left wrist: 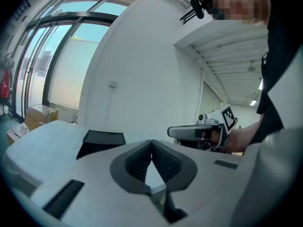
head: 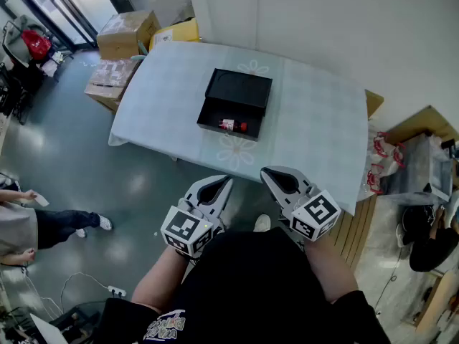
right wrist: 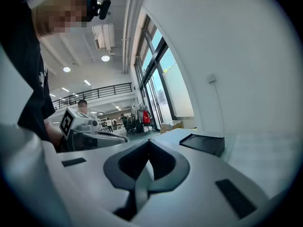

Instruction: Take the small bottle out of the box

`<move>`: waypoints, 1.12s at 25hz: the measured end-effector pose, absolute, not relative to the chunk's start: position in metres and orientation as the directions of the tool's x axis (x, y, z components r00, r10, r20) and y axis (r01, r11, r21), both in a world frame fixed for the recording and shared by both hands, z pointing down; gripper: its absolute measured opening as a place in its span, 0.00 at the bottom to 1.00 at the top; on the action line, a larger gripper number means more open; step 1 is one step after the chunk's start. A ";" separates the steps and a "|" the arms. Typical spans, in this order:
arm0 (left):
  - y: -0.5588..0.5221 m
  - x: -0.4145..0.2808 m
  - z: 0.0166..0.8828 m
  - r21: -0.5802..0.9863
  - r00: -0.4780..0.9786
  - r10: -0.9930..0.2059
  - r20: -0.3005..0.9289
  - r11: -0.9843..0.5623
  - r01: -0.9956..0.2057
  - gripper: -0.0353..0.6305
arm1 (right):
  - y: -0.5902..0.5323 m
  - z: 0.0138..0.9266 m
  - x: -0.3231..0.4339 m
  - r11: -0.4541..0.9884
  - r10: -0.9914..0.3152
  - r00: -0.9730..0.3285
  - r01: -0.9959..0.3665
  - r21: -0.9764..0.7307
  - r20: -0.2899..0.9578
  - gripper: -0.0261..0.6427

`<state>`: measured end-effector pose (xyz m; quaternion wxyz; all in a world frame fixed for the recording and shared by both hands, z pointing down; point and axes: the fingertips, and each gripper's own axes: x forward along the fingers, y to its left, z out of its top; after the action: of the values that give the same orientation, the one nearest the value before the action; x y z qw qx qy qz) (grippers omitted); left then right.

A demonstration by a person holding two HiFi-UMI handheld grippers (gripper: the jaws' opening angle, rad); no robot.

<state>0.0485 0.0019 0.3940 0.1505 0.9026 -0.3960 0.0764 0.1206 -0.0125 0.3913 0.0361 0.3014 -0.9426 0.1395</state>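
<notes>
A black box (head: 237,103) lies open on the pale table (head: 315,120), its lid raised at the far side. Inside, at the front, lies a small bottle (head: 232,125) with a red cap and a dark body. My left gripper (head: 224,181) and right gripper (head: 267,172) hover side by side before the table's near edge, well short of the box. Both are shut with nothing between their jaws. The box (left wrist: 101,141) shows low in the left gripper view, and the box (right wrist: 202,143) sits to the right in the right gripper view; the bottle is hidden in both.
Cardboard boxes (head: 125,36) stand on the floor beyond the table's far left corner. A person's legs (head: 61,224) are on the floor at left. A wooden shelf with bags (head: 384,167) flanks the table's right side. A white wall (head: 337,20) runs behind.
</notes>
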 end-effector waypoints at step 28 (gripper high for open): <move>0.016 0.005 0.393 0.210 0.700 -0.676 0.229 -0.668 -0.714 0.10 | -0.002 0.378 0.080 0.774 -0.580 -0.805 -0.592 -0.224 0.123 0.07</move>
<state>0.0045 0.0157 0.3929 0.1430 0.9109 -0.3815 0.0657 0.0796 -0.0017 0.3783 0.0234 0.3110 -0.9416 0.1269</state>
